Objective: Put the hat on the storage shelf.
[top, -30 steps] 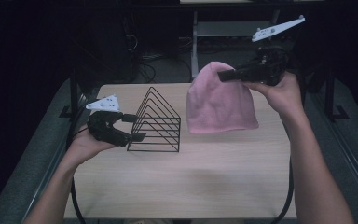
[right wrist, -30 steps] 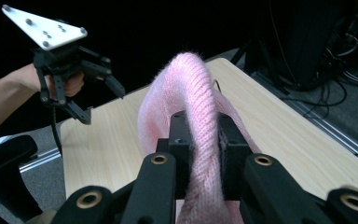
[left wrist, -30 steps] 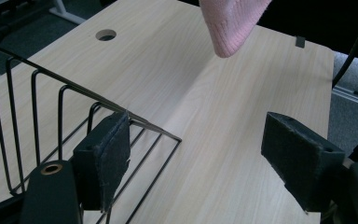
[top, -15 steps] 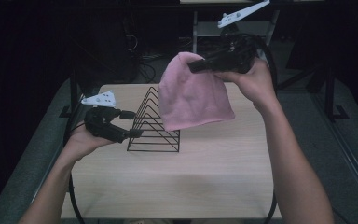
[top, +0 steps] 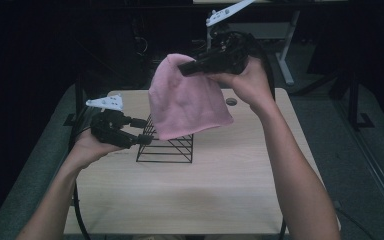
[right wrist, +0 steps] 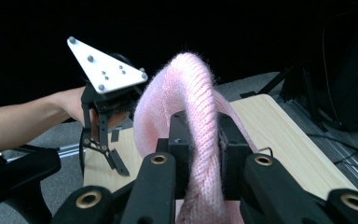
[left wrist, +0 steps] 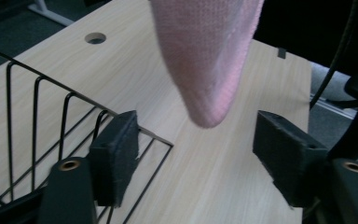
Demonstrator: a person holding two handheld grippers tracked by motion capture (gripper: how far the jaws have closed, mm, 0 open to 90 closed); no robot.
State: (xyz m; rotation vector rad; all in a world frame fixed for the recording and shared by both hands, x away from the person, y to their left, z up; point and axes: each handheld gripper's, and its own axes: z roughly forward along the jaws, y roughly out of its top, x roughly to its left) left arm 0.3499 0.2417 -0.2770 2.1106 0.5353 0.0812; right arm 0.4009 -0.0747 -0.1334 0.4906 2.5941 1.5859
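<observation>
Pink knit of the hat [top: 187,102] is pinched between the jaws of the right gripper [top: 187,66], which clamp a fold near the crown; in the right gripper view the wool bulges up in a loop between the two pads [right wrist: 179,140]. The hat hangs in the air above the wire rack [top: 167,145], its open rim drooping over the rack's rear wires and hiding them in the high view; whether cloth touches wire cannot be told.

Left of the rack sits the left gripper [top: 142,131], jaws apart and just now closing in. One pad [left wrist: 116,156] lies against the rack's corner wire, the other stands free over bare wood. Between them is only air, with the hat's low tip [left wrist: 205,107] dangling just beyond.

Around the rack the desk [top: 205,195] is bare. A round cable hole [top: 231,101] lies behind the rack, to its right, close to the far edge. Broad open wood runs from the rack to the near edge and to the right edge. Beyond the rack's far side, past the desk, stand dark floor and a pale desk leg [top: 282,55].
</observation>
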